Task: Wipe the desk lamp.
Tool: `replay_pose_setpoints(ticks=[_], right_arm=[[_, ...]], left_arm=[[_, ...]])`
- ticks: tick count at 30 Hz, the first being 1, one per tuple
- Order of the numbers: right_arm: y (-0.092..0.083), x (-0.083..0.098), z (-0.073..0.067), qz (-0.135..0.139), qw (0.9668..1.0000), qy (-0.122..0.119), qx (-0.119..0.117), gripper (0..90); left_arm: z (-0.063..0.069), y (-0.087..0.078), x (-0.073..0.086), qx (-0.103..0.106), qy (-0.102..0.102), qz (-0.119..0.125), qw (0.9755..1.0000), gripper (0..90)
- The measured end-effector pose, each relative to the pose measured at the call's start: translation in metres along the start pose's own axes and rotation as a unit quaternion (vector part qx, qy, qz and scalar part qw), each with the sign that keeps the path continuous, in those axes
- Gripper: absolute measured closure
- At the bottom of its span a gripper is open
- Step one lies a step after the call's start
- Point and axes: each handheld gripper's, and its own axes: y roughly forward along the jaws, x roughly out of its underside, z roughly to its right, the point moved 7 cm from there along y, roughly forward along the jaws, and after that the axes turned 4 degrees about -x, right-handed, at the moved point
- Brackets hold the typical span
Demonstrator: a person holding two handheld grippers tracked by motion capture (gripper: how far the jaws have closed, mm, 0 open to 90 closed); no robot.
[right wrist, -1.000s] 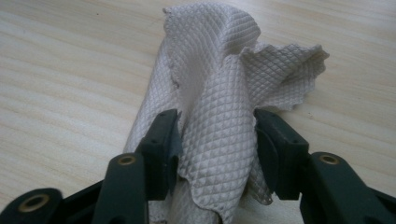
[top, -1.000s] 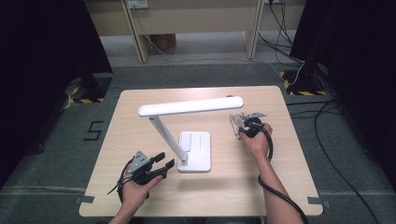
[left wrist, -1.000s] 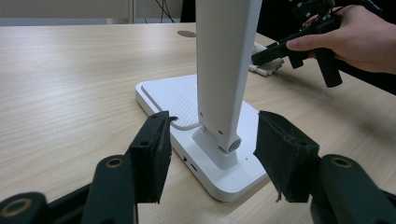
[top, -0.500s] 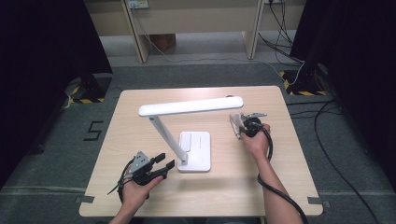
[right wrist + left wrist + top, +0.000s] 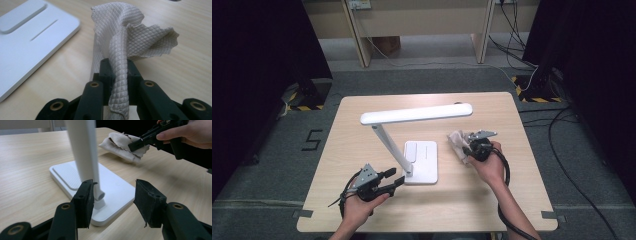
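While the right hand-held gripper (image 5: 118,75) pinches a beige, diamond-textured cloth (image 5: 130,37) lifted just off the pale wooden table (image 5: 512,200), its jaws having just closed on the bunched fabric, the left hand-held gripper (image 5: 113,202) sits spread about the slanted stem of a white plastic desk lamp (image 5: 412,135), its jaws having narrowed a little without gripping. I'd judge the left is there to steady the lamp, whose flat base lies just beside the cloth, ready for wiping.
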Motion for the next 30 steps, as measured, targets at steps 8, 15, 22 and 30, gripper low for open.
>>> replay_pose_setpoints(ticks=[8,15,22,30], right_arm=[[-0.033,0.021,-0.057,-0.005,0.9973,-0.045,-0.058,79.9],[-0.041,0.024,-0.081,0.003,0.995,-0.059,-0.08,79.9],[-0.041,0.029,-0.103,-0.004,0.9916,-0.075,-0.106,79.8],[-0.039,0.032,-0.12,-0.012,0.9881,-0.084,-0.128,79.8]], left_arm=[[0.018,0.003,-0.007,0.024,0.035,-0.003,0.9991,46.1],[0.025,0.006,-0.015,0.031,0.051,0.0,0.9982,44.7],[0.031,0.01,-0.02,0.043,0.072,-0.006,0.9965,42.1],[0.033,0.015,-0.02,0.047,0.076,-0.013,0.9959,40.2]])
